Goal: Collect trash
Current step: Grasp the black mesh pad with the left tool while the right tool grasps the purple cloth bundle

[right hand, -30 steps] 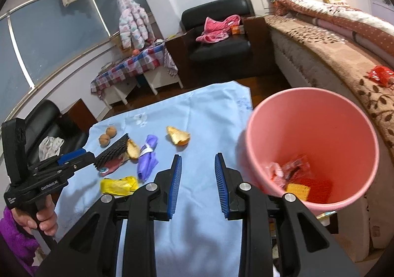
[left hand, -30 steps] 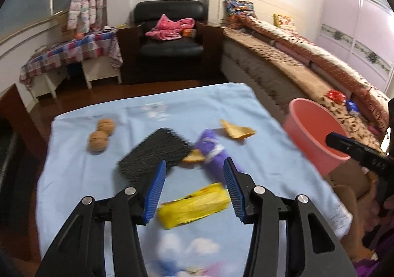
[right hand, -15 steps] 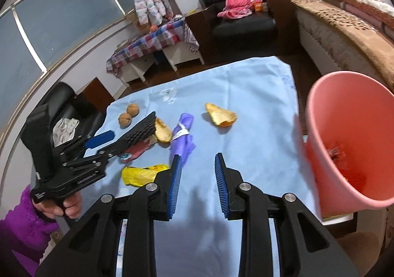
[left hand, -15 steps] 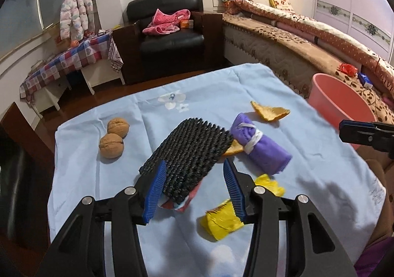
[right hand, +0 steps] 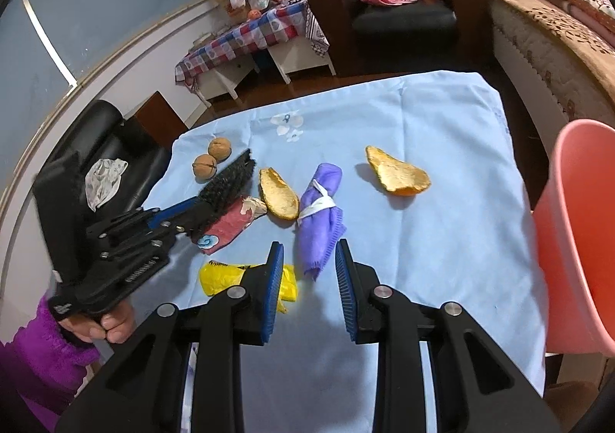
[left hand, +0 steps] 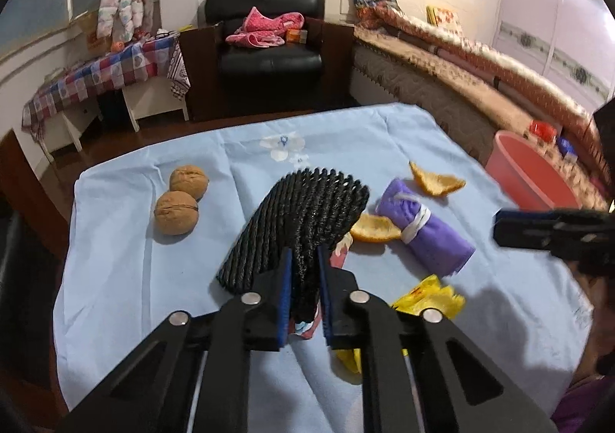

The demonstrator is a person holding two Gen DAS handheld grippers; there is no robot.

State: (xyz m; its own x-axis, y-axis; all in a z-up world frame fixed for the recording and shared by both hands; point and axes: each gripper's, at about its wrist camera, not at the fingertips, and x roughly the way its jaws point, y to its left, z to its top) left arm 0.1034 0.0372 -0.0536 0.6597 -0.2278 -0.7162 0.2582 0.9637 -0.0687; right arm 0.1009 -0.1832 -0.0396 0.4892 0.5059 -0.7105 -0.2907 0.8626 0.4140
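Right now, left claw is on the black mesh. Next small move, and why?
Probably lift it slightly. The left claw, closing, already has the black foam mesh sleeve between its pads, while a pink wrapper lies beneath. Raising first should separate them before heading to the pink bucket.

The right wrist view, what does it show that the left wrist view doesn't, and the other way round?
Only the right wrist view shows the person's hand on the left gripper and the red wrapper in the open.

Only the left wrist view shows the left jaws closing on the black mesh pad.

Both show two walnuts, two orange peels, the purple roll, the yellow wrapper and the pink bucket.
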